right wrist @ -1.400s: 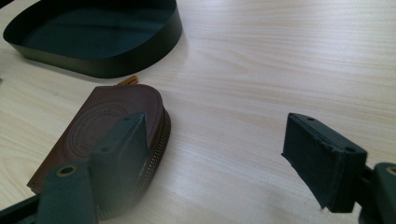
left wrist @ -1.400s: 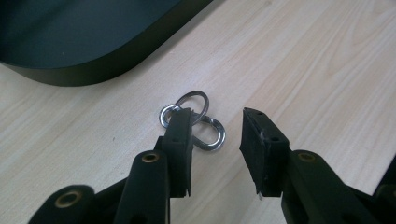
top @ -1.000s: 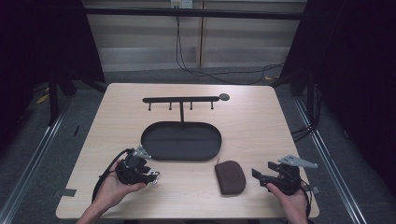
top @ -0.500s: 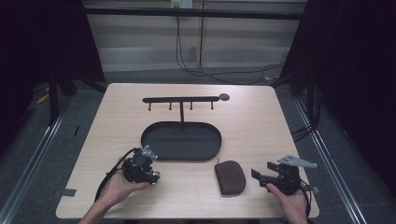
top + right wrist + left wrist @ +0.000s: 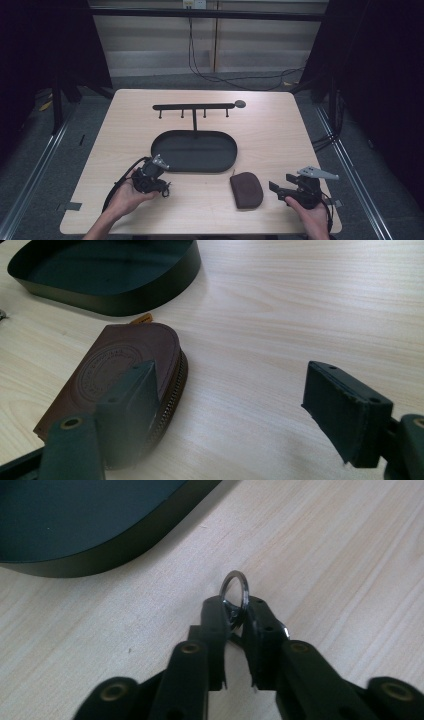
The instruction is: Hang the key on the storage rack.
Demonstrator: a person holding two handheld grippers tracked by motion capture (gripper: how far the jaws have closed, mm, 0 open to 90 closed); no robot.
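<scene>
Ring, small metal key ring, sits pinched upright between the left gripper jaws, low over the table just beside the near-left rim of the oval tray. Hook rack stands beyond the tray, so the ring probably travels fwd and a bit right. High view leaves the ring too small to tell. Right gripper is wide open, holding nothing, w/ brown pouch lying just left of it.
</scene>
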